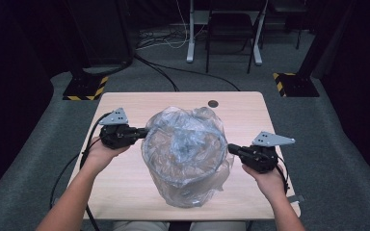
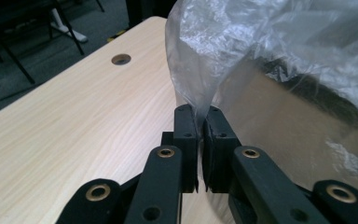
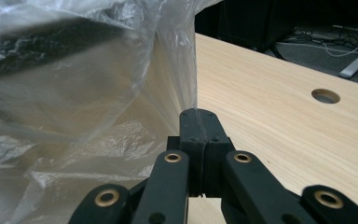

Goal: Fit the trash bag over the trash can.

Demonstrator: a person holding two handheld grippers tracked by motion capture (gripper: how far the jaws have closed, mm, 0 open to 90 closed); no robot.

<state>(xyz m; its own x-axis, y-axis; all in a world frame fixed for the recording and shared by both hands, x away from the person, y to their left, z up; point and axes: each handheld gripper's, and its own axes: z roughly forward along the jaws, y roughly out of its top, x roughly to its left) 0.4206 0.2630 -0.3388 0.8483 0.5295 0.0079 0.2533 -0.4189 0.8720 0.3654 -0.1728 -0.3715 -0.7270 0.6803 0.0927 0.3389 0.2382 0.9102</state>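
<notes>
A clear plastic bag [image 1: 188, 159] hangs over a dark round rim [image 1: 147, 154] in the middle of the wooden table [image 1: 125, 103]. My left gripper [image 1: 145, 132] is at the bag's left side, shut on a fold of the film. In the left gripper view the bag [image 2: 279, 51] rises from between the pinched jaws of the left gripper [image 2: 202, 122]. My right gripper [image 1: 231, 148] is at the bag's right side, also shut on the film. The right gripper view shows the bag [image 3: 74, 70] pulled up from the right gripper [image 3: 199, 116]. What is under the bag is blurred.
A round cable hole [image 1: 213, 103] lies in the table behind the bag, seen as the hole [image 2: 121, 59] and the hole [image 3: 325, 96] in the gripper views. Bare tabletop lies on both sides. Beyond the table are metal chair and desk legs [image 1: 191, 45] and floor cables.
</notes>
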